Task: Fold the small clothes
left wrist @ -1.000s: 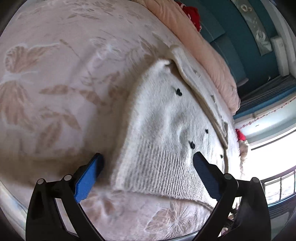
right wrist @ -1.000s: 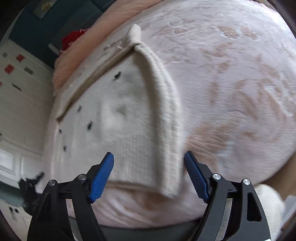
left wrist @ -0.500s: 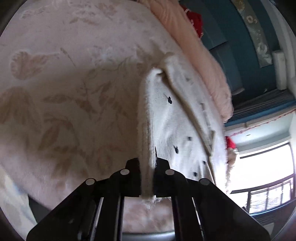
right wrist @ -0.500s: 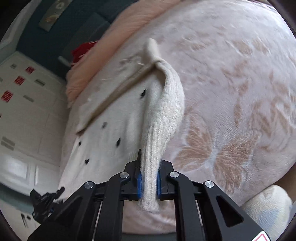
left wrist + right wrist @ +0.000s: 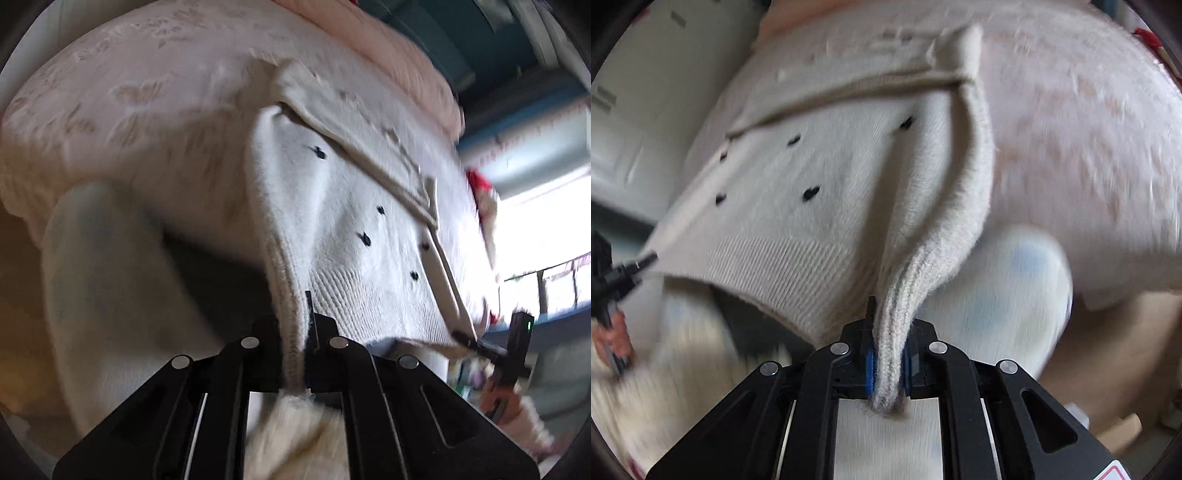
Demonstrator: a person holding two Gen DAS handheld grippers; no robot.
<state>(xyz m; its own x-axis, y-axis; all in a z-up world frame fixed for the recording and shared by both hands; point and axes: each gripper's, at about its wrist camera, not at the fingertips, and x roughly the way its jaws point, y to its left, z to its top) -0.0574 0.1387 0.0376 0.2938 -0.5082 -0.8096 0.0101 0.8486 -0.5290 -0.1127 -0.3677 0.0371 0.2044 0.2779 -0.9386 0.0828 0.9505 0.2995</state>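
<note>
A small cream knit sweater with black dots lies partly on a pink floral bed cover. My left gripper is shut on the ribbed hem at its left corner. My right gripper is shut on the ribbed hem at the sweater's right corner. Both corners are lifted off the bed and the hem hangs stretched between the grippers. The right gripper also shows in the left wrist view, the left one in the right wrist view. Both views are motion-blurred.
The bed edge drops away below the sweater. The person's white-trousered legs stand close under the grippers. A peach quilt lies at the far side of the bed. A bright window is at right.
One second ago both grippers were open over the hem. They closed on its corners, then lifted and pulled the hem back past the bed edge.
</note>
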